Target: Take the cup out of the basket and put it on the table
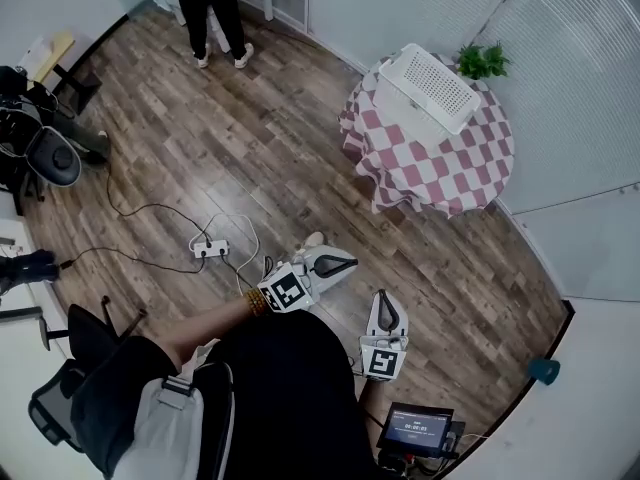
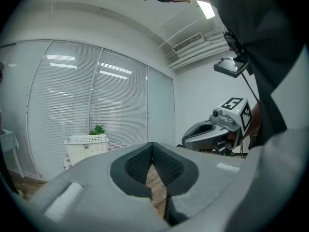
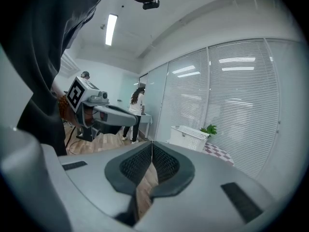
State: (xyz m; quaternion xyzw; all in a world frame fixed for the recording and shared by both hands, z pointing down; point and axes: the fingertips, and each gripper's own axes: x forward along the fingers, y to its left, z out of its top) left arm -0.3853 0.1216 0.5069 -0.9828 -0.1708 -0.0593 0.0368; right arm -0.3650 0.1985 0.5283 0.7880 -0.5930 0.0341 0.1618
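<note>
A white perforated basket [image 1: 428, 90] stands on a round table with a red-and-white checked cloth [image 1: 430, 163], far across the wood floor from me. No cup shows in any view; the basket's inside is hidden. My left gripper [image 1: 345, 262] and right gripper [image 1: 386, 306] are held close to my body, both pointing toward the table, both shut and empty. In the left gripper view the jaws [image 2: 152, 149] meet, with the basket [image 2: 87, 146] small in the distance. The right gripper view shows shut jaws [image 3: 152, 146] and the basket [image 3: 190, 137] ahead.
A potted plant [image 1: 482, 60] sits behind the basket. A power strip with cables [image 1: 210, 249] lies on the floor to my left. A person [image 1: 215, 13] stands at the far end. Chairs and gear [image 1: 50, 148] line the left wall. A small screen [image 1: 415, 428] hangs near my right.
</note>
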